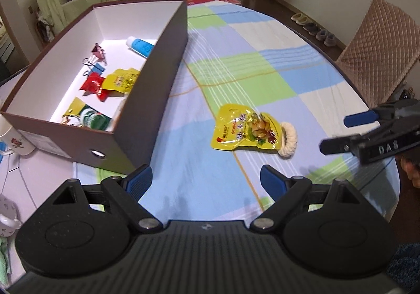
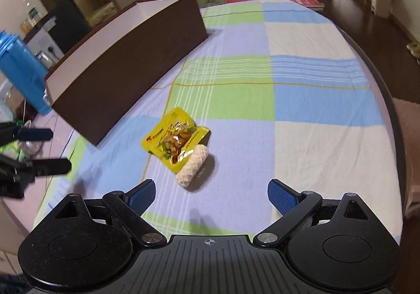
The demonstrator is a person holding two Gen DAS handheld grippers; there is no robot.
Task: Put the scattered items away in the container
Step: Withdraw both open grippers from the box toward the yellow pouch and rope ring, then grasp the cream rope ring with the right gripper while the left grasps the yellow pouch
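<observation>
Open tablecloth (image 2: 302, 115) beside box (image 2: 131, 57)

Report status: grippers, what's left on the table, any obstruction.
Left gripper and right gripper open, empty. Yellow snack packet overlapping white rope ring on the cloth, outside the box. Path clear.

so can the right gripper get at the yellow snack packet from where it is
Probably yes: the right gripper is open and the yellow snack packet lies just ahead on the cloth, overlapping a white rope ring, nothing between.

The right gripper (image 2: 211, 195) hung with jaws spread wide above the checked cloth (image 2: 302, 99). At twelve o'clock lay a yellow snack packet (image 2: 173, 139), touching a white rope ring (image 2: 193, 166). The brown box (image 2: 126, 62) stood at ten o'clock.
</observation>
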